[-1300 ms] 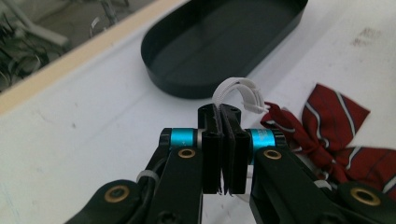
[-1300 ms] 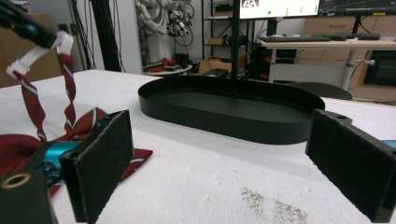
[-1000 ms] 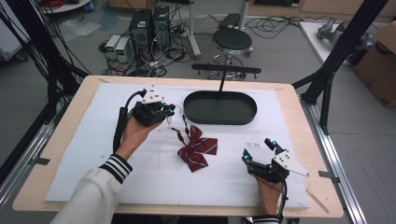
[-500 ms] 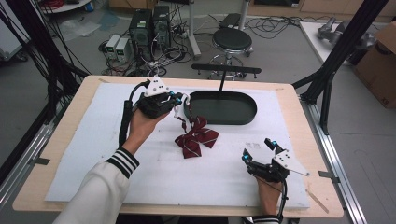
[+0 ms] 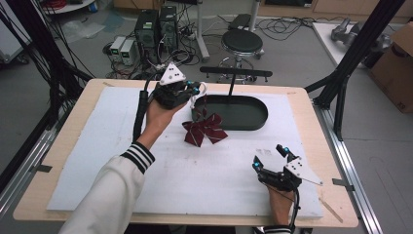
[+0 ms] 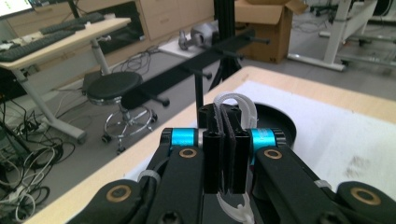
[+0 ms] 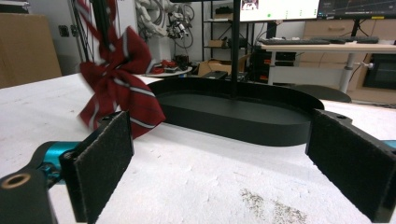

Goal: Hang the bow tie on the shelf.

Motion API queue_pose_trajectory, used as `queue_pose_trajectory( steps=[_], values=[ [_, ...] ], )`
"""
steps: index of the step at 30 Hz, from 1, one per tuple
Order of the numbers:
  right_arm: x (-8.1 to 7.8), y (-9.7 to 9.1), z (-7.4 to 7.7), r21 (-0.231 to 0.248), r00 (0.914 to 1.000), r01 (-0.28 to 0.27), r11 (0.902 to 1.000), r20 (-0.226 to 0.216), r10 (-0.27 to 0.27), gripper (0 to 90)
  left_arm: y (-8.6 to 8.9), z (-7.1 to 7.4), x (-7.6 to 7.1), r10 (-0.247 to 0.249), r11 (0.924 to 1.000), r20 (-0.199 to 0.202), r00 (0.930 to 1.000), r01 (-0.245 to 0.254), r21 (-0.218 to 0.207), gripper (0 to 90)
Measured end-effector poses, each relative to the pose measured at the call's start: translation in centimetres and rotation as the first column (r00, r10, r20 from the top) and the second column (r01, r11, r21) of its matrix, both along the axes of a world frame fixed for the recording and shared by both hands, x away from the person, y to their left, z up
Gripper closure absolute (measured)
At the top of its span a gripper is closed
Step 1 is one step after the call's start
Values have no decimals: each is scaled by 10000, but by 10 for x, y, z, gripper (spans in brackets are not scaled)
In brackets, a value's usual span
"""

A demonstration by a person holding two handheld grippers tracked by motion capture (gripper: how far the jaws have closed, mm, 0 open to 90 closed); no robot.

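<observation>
Bow tie [image 5: 204,130] hangs by its strap [image 6: 232,103], pinched in left gripper [image 5: 195,89] fingers for hanging on stand [image 5: 235,73]; right gripper [image 5: 271,158] fingers spread, idle.

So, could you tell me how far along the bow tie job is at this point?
Done: the left gripper is shut on the bow tie's strap, and the red striped bow tie hangs from it off the white mat. In hand: it hangs beside the black stand. Left: probably hanging the strap on the crossbar. The right gripper rests open on the mat.
</observation>
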State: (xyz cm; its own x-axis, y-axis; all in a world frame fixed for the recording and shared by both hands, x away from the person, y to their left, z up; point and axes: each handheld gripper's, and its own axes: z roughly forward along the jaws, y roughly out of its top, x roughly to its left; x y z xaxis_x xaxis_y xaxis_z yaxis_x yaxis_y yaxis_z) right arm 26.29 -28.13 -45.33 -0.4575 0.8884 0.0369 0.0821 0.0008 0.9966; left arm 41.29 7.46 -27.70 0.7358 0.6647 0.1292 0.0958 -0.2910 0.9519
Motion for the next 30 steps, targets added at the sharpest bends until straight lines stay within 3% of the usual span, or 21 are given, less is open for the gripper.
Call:
queue_pose_trajectory(
  steps=[10,16,30],
  values=[
    [0,-1,0,30,10000,21,10000,-2,-21,67,-18,9,23,72,9997,93,9999,-74,225,873],
    [0,0,0,-2,10000,-18,10000,28,18,66,-21,13,45,246,9997,19,9997,-246,-67,874],
    [0,0,0,6,10000,-53,10000,6,53,66,-30,20,84,845,9964,50,9964,-844,-103,873]
  ],
)
